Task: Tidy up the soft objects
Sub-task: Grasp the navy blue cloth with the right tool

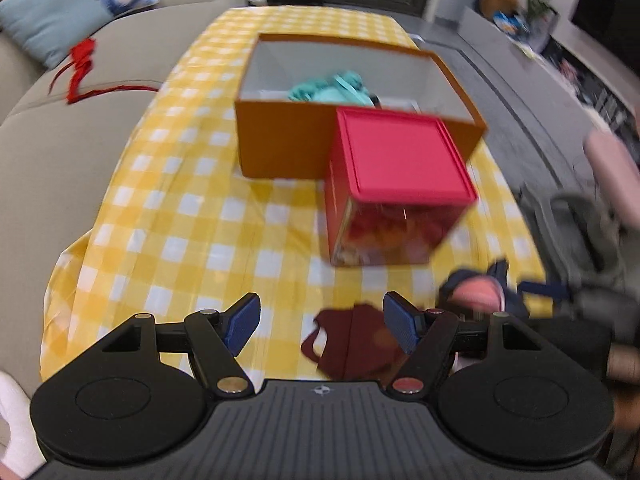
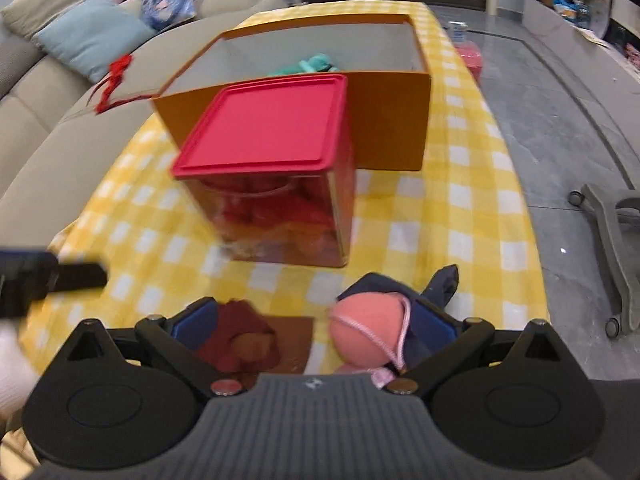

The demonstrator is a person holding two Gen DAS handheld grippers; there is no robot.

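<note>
Right now both claws are wide open, holding nothing. Right gripper (image 2: pixel 316 332) is nearer: the pink-and-navy soft toy (image 2: pixel 368 340) lies just inside its right finger, at about 1 o'clock, long axis toward 1. Maroon cloth (image 2: pixel 244 340) sits by its left finger. Left gripper (image 1: pixel 320 320) sees the toy off at 3 o'clock. Orange box (image 2: pixel 392 120) at 12.
</note>
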